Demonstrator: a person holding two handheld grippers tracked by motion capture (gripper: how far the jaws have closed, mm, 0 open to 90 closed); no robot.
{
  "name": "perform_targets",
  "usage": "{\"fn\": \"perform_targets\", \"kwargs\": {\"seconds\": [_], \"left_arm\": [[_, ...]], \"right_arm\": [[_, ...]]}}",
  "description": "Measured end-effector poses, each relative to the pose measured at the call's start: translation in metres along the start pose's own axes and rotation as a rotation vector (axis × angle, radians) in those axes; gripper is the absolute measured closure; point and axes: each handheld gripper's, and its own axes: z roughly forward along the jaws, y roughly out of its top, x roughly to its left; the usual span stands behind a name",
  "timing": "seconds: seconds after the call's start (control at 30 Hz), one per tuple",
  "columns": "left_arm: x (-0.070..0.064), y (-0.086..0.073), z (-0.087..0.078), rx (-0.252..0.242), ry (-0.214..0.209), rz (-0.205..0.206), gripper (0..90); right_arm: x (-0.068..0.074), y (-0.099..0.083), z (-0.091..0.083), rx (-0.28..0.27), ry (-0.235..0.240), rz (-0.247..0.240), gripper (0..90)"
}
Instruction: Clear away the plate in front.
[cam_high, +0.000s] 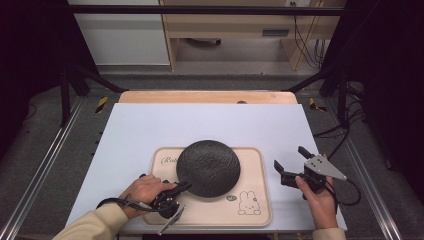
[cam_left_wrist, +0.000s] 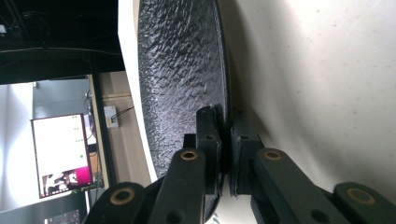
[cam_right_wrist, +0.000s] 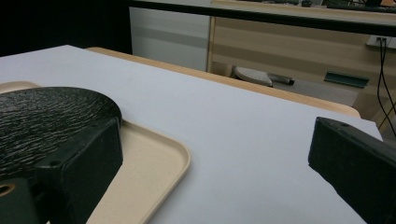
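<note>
Grip first: my left gripper (cam_high: 181, 188) is clamped on the near-left rim of a black textured plate (cam_high: 208, 167), its two jaws pinching the edge from either side, as the left gripper view shows with the rim caught between the pads. The plate (cam_left_wrist: 182, 79) sits over a beige tray (cam_high: 255, 200) that has a small rabbit drawing (cam_high: 246, 203) in its near-right corner and some script lettering at its far-left corner. Whether the plate rests flat on the tray or is tipped slightly off it, I cannot quite tell from above. The tray lies on a white sheet (cam_high: 210, 122) covering the desk (cam_high: 207, 96), toward the near edge.

My left hand (cam_high: 145, 189) holds its gripper low at the tray's near-left corner. My right gripper (cam_high: 291, 165) is off to the right of the tray, over the white sheet, its jaws spread wide with nothing between them. In the right gripper view, the tray's rim (cam_right_wrist: 180, 161) and the plate (cam_right_wrist: 46, 116) lie just beside the left jaw.
</note>
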Motion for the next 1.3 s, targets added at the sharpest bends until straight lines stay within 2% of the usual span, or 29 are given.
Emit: {"fn": "perform_targets", "kwargs": {"seconds": [0.13,0.2,0.43,0.87,1.07,1.23,1.3], "left_arm": [[0.0001,-0.0011,0.0004,-0.014,-0.005,-0.022,83.9],[0.0001,-0.0012,0.0006,-0.009,-0.011,-0.013,83.6],[-0.0009,-0.0015,0.0017,-0.013,-0.023,-0.02,82.6],[-0.0016,-0.0008,0.0021,-0.008,-0.026,-0.012,82.3],[-0.0011,-0.001,0.0021,-0.008,-0.028,-0.024,81.7],[-0.0006,-0.001,0.0013,-0.013,-0.027,-0.044,75.7],[-0.0005,-0.0008,0.0007,-0.009,-0.021,-0.048,70.3]], "right_arm": [[-0.0002,-0.0001,0.0,0.001,0.003,-0.001,3.4],[-0.0002,-0.0001,-0.0001,0.002,0.004,-0.002,3.4],[-0.0002,0.0001,0.0,0.0,0.004,-0.002,3.4],[-0.0007,0.0005,-0.0008,-0.002,0.005,-0.003,3.4],[-0.0002,0.0004,-0.0004,0.0,0.005,-0.003,3.4],[-0.0004,0.0007,-0.0008,-0.002,0.005,-0.002,3.4],[-0.0005,0.0006,-0.0007,0.0,0.005,-0.001,3.4]]}}
